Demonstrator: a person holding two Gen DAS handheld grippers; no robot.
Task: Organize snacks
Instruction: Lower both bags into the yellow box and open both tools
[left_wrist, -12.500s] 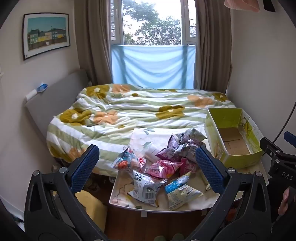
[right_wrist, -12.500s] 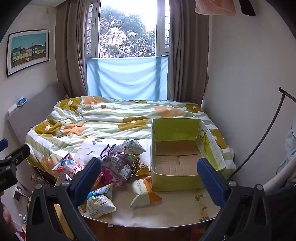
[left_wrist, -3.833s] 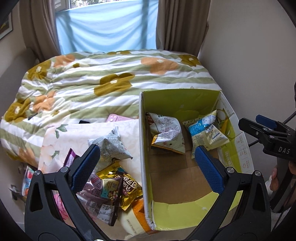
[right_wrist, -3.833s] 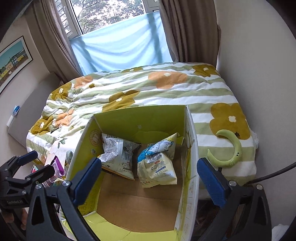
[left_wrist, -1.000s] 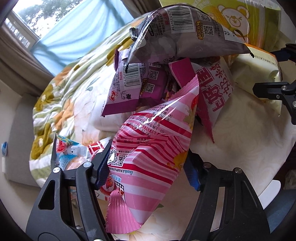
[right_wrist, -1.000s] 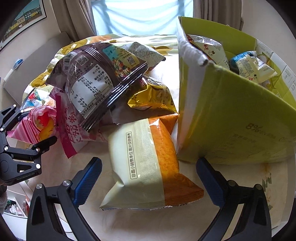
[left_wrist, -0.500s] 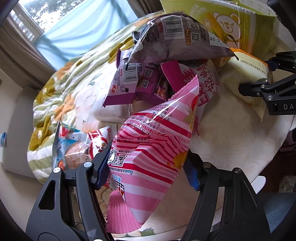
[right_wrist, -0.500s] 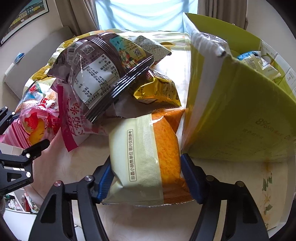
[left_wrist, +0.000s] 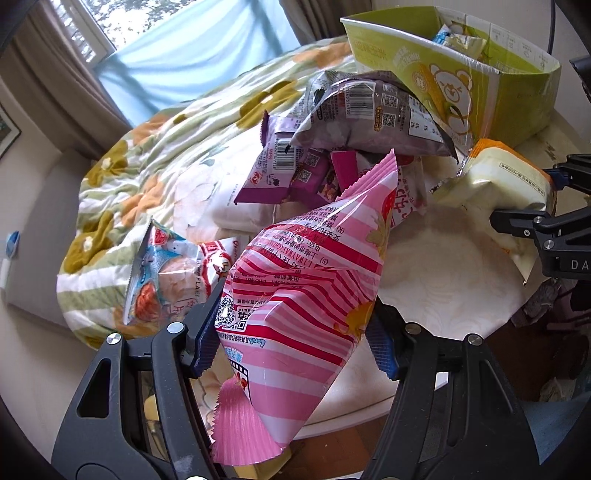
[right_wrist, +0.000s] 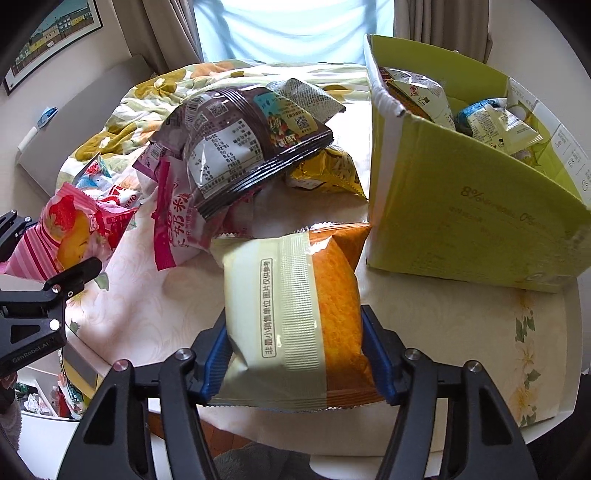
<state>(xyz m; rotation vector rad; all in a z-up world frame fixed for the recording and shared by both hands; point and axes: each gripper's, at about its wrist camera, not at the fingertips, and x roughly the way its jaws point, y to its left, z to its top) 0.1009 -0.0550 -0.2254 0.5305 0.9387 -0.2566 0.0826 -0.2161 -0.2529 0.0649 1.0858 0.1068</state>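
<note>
Snacks: 2 packets now gripped, both off the pile

Snacks remain heaped on the table (right_wrist: 480, 332) beside the green box (right_wrist: 461, 206). My right gripper (right_wrist: 295, 354), spread around the orange-and-cream packet (right_wrist: 295, 306) 1 second ago, now pinches it by both sides. My left gripper (left_wrist: 291, 343) still clamps the pink striped packet (left_wrist: 306, 280). Judgement: both are ready to carry to the box, which already holds 2 packets.

Bed (left_wrist: 155, 177) with floral striped quilt, curtained window (right_wrist: 291, 26), framed picture (right_wrist: 51, 33) on wall
</note>
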